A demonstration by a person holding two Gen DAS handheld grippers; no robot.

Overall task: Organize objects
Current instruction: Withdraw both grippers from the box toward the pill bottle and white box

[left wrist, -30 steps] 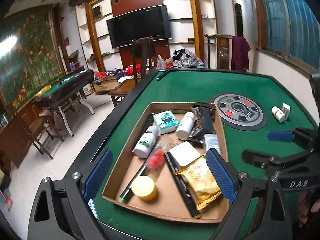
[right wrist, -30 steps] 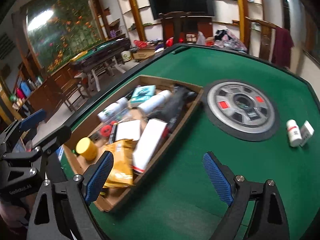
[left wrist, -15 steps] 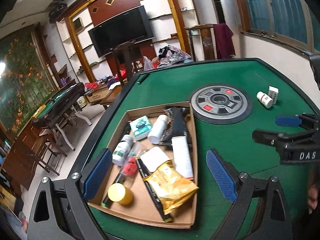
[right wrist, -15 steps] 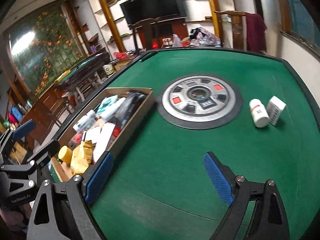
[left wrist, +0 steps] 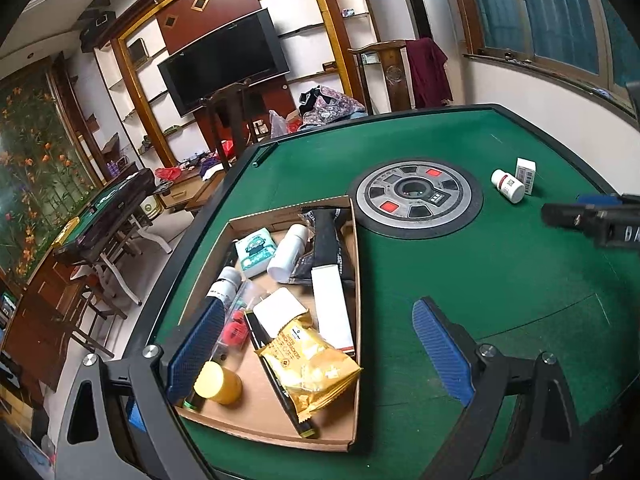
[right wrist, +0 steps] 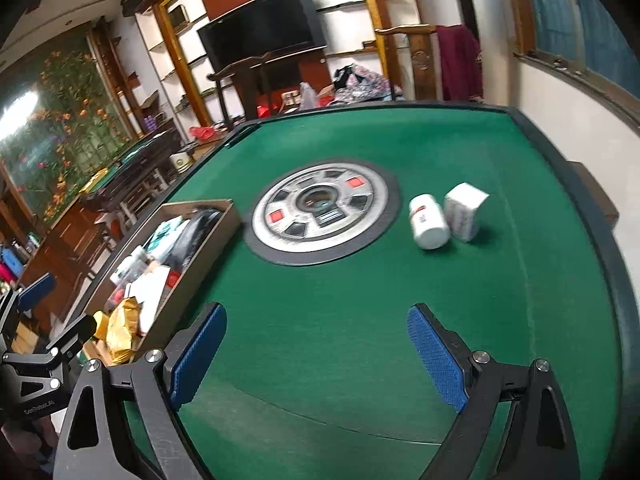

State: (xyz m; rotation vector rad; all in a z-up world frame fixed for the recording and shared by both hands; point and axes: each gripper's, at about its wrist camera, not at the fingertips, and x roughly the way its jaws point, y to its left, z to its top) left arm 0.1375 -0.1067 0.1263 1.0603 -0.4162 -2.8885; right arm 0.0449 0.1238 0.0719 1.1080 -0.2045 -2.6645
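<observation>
Bottle (right wrist: 429, 222) lies on its side ahead of my right gripper (right wrist: 316, 354), touching the small box (right wrist: 464, 210). Both grippers wide open, empty; left gripper (left wrist: 316, 354) hovers over the tray (left wrist: 356, 280). I'd straddle the bottle's body squarely, avoiding the box.

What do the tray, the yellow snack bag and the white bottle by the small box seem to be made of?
Tray: plain brown cardboard, matte, with raw cut edges.
Snack bag: glossy crinkled film, likely plastic or foil, judging by its creases and glints.
Bottle: smooth white plastic, by the look of it, with a printed label.
</observation>
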